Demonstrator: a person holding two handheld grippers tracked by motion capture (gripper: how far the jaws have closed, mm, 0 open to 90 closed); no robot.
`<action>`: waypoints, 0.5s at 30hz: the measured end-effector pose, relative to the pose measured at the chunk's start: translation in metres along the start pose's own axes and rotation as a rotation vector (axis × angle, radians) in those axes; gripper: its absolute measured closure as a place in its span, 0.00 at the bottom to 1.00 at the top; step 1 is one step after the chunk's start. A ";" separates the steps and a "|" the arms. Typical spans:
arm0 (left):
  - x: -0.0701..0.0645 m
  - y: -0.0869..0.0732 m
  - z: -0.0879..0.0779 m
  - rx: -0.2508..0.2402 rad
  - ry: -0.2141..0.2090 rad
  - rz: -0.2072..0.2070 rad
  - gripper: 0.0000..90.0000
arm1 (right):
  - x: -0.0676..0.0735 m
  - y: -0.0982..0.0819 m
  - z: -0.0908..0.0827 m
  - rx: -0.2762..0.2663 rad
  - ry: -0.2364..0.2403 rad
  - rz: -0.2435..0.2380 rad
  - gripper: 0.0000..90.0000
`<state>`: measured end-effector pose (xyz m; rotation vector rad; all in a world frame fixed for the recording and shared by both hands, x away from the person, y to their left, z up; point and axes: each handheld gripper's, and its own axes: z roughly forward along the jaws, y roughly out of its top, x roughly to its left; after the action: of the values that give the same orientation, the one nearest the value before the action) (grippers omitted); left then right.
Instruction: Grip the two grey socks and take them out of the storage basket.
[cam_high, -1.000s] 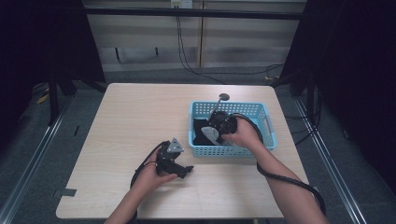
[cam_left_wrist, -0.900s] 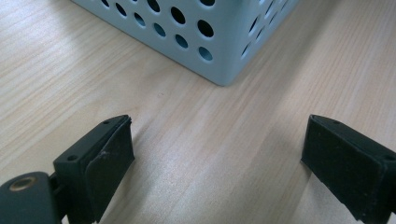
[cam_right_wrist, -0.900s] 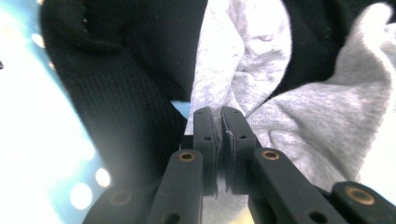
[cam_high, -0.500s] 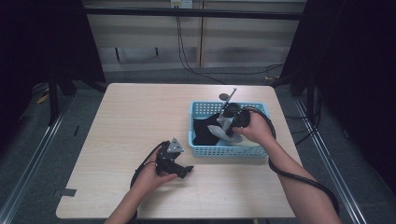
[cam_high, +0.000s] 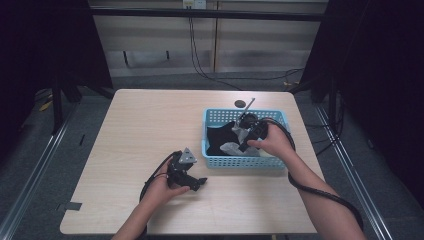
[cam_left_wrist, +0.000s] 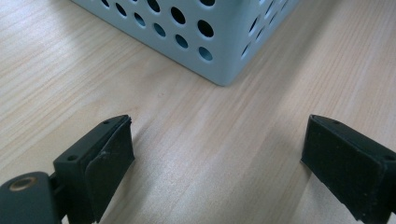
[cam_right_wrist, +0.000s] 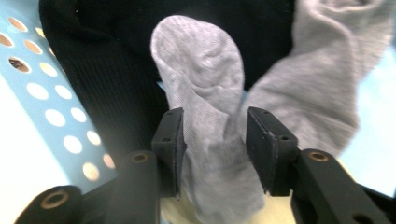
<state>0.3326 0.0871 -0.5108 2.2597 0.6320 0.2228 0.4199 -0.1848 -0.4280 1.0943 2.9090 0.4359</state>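
Right gripper view had the right gripper just opening, grey sock loosely between (basket at 3 o'clock); left gripper gaped wide

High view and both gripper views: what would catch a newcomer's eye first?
The light blue basket at the table's right, with the right gripper inside it. Its jaws have just been opening, and a grey sock is between them, lying over black cloth. The left gripper rests open on bare wood by the basket's corner.
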 end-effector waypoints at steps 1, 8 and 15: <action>0.000 0.000 0.000 0.000 0.000 0.000 0.09 | 0.001 0.001 0.003 0.007 0.006 -0.002 0.61; 0.000 0.000 0.000 0.002 0.001 -0.003 0.09 | 0.006 0.005 0.029 0.073 0.016 -0.031 0.63; 0.000 0.000 0.000 0.001 0.001 -0.002 0.09 | 0.007 0.008 0.026 0.093 0.019 -0.044 0.90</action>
<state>0.3324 0.0871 -0.5107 2.2600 0.6344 0.2229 0.4218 -0.1678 -0.4500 1.0399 2.9909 0.3150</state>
